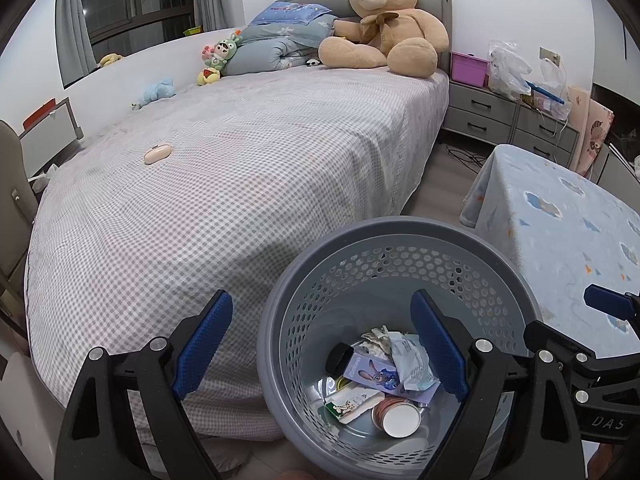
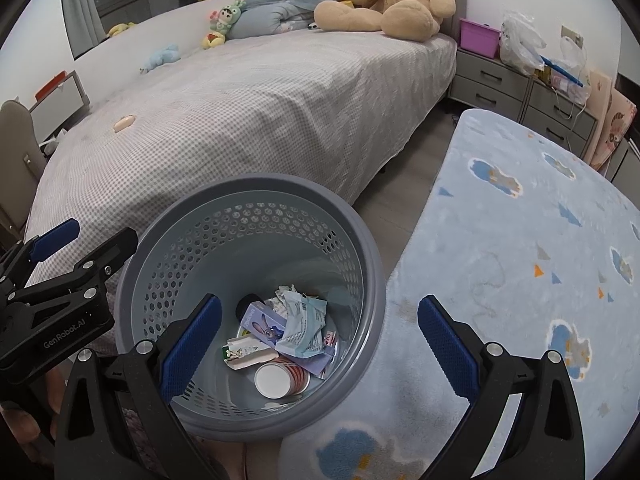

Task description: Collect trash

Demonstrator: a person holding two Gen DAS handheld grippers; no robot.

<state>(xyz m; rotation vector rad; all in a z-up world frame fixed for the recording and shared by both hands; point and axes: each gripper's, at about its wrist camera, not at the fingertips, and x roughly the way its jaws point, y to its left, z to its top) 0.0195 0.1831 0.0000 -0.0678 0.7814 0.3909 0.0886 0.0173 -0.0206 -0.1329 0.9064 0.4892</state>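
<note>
Round grey perforated plastic wastebasket (image 1: pixel 396 240) holding crumpled wrappers (image 1: pixel 412 356), beside gingham-sheeted bed (image 1: pixel 240 168), left gripper (image 1: pixel 320 344) and right gripper (image 2: pixel 320 344) jaws released, empty

Bed, floor and blanket-covered table

The grey-checked bed (image 1: pixel 248 168) fills the frame's left and centre, carrying a small pink oval case (image 1: pixel 157 154) at centre left and a big tan teddy bear (image 1: pixel 384 20) at top; the grey perforated plastic basket (image 1: pixel 400 236) stands on the wooden floor (image 1: pixel 444 188) at bottom centre.
</note>
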